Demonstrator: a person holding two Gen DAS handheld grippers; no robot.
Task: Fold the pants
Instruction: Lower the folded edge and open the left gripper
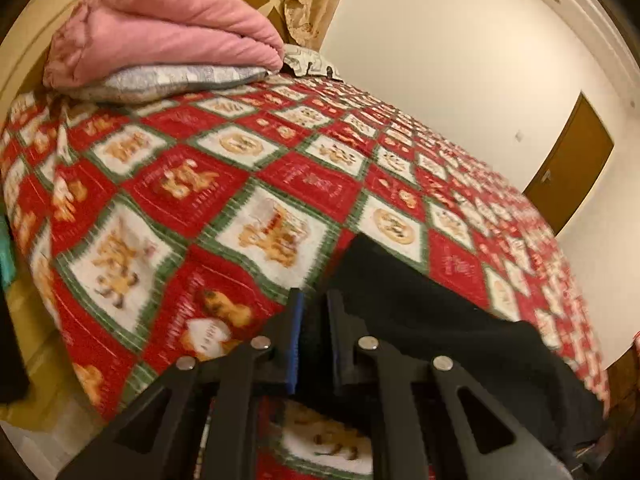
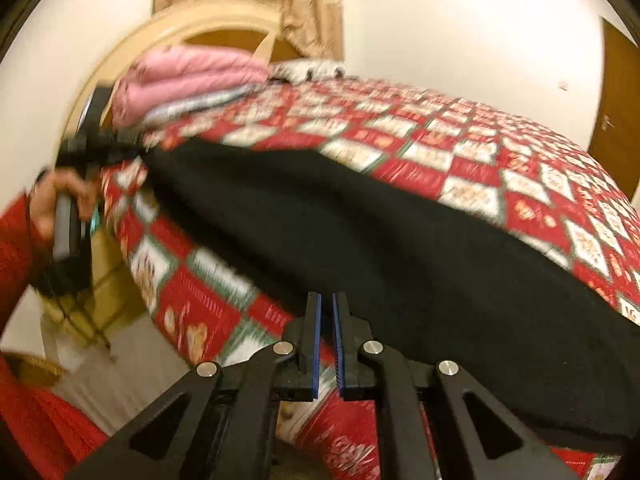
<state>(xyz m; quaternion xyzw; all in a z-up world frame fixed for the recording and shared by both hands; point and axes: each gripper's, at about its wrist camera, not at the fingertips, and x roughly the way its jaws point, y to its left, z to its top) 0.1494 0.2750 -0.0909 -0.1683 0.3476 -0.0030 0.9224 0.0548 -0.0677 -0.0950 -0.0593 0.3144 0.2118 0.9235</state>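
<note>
Black pants (image 2: 360,232) lie stretched across the patterned red bedspread (image 2: 460,152) — the right gripper (image 2: 327,320) pinched on their near edge, the left gripper (image 2: 104,140) clamped on the far end, held by a red-sleeved hand (image 2: 60,204).

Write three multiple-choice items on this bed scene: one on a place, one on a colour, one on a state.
1. Where does the pink blanket lie?
A. on the floor
B. on the grey pillow
C. on a chair

2. What colour are the pants?
A. black
B. blue
C. white

3. The left tongs are:
A. wide open
B. shut on the pants
C. out of sight

Answers:
1. B, the folded blanket rests on the pillow at the head of the bed.
2. A, the cloth is plain black.
3. B, black fabric runs between the closed fingers.
</note>
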